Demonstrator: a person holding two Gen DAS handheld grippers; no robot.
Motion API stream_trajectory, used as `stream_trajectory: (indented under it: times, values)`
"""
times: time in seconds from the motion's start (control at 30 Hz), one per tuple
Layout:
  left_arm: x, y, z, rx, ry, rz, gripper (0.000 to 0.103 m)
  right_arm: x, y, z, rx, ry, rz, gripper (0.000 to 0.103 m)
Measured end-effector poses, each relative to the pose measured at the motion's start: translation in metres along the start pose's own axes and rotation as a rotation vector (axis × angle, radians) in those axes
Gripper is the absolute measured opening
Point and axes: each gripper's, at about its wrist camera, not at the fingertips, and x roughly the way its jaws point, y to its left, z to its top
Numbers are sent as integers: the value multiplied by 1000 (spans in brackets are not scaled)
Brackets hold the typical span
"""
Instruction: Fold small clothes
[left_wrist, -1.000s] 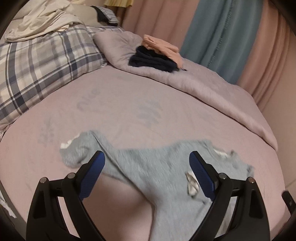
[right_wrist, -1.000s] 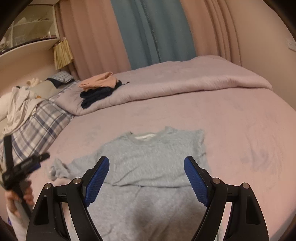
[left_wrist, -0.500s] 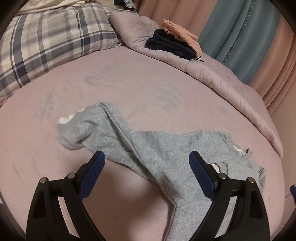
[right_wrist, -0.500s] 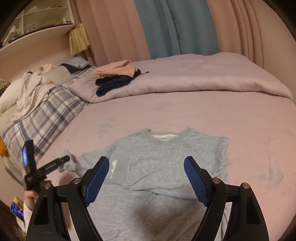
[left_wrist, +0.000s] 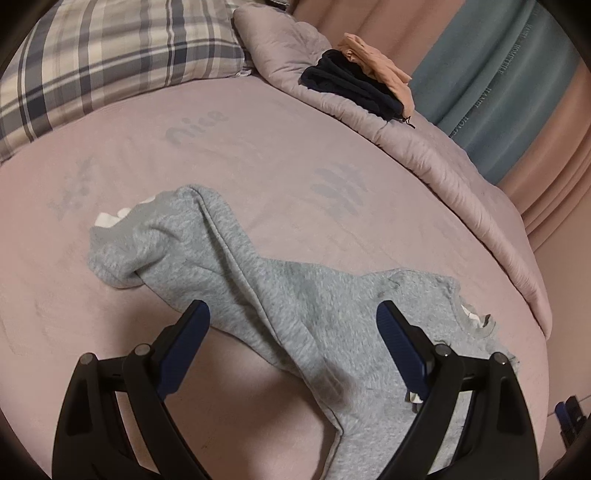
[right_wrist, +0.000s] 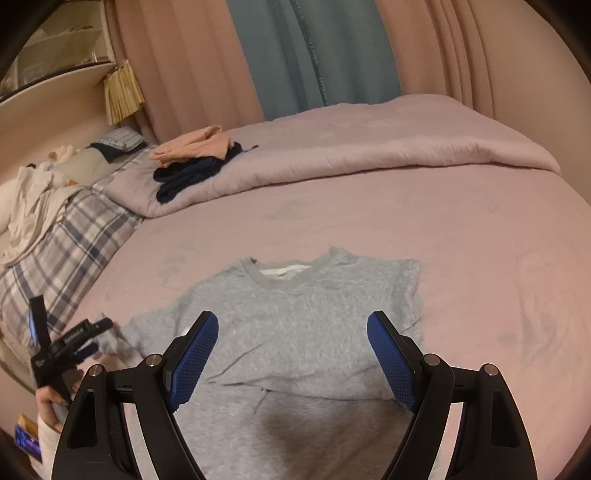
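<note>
A small grey sweatshirt (right_wrist: 306, 317) lies flat on the pink bed, collar away from me, its right sleeve folded in. Its left sleeve (left_wrist: 207, 258) stretches out to the side, cuff crumpled. My left gripper (left_wrist: 291, 325) is open and empty, just above the sleeve near the armpit. It also shows at the left edge of the right wrist view (right_wrist: 70, 343). My right gripper (right_wrist: 291, 336) is open and empty, hovering over the sweatshirt's body.
A folded lilac duvet (right_wrist: 369, 158) lies across the far side of the bed, with a dark navy garment (right_wrist: 188, 177) and a peach garment (right_wrist: 195, 147) on it. A plaid pillow (left_wrist: 110, 62) sits at the head. Curtains hang behind.
My left gripper has moved in closer over the outstretched sleeve. My right gripper has shifted slightly, with the sweatshirt now more centred between its fingers. The sweatshirt itself has not moved.
</note>
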Motion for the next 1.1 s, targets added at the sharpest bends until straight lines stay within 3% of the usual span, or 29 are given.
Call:
stream_trajectory:
  times: [0.27, 0.47, 0.57, 0.63, 0.7, 0.8, 0.9, 1.0, 1.1]
  values:
    - [11, 5, 1, -33, 23, -31, 86, 8, 0, -3, -5, 34, 8, 83]
    - [28, 10, 6, -93, 53, -65, 75, 10, -4, -3, 8, 39, 3, 83]
    - [40, 13, 9, -135, 70, -65, 54, 10, -5, -3, 12, 38, -4, 83]
    - [48, 16, 8, -148, 89, -39, 25, 11, -7, -3, 14, 39, -9, 83]
    - [49, 16, 7, -142, 85, -8, 5, 13, -9, -4, 18, 45, -14, 83]
    - [37, 11, 10, -136, 36, -21, 5, 16, -12, -4, 27, 53, -16, 83]
    - [11, -10, 16, -67, -45, -54, 4, 17, -15, -3, 39, 57, -15, 83]
    - [-12, -42, 22, 21, -97, -174, 4, 16, -19, -2, 48, 52, -14, 83]
    - [-19, -74, 18, 96, -84, -262, 4, 14, -23, -1, 61, 43, -24, 83]
